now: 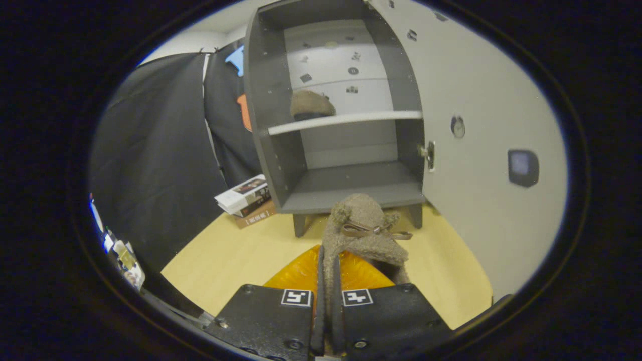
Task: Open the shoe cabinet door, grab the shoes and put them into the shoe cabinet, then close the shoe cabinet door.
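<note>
My gripper (pixel 327 286) is shut on the edge of a fuzzy brown shoe (pixel 363 235) with a small bow, which hangs just ahead of the fingers. Beyond it stands the grey shoe cabinet (pixel 266 110) with its door (pixel 481 150) swung wide open to the right. A second brown shoe (pixel 311 104) lies on the cabinet's white upper shelf (pixel 361 119), toward the left. The lower compartment (pixel 351 185) holds nothing and sits right behind the held shoe.
An orange ribbed thing (pixel 301 273) lies on the pale wooden floor (pixel 225 255) under the shoe. A stack of boxes (pixel 247 199) rests at the cabinet's left foot against the black cloth wall (pixel 160 150). The door carries a latch (pixel 429 154).
</note>
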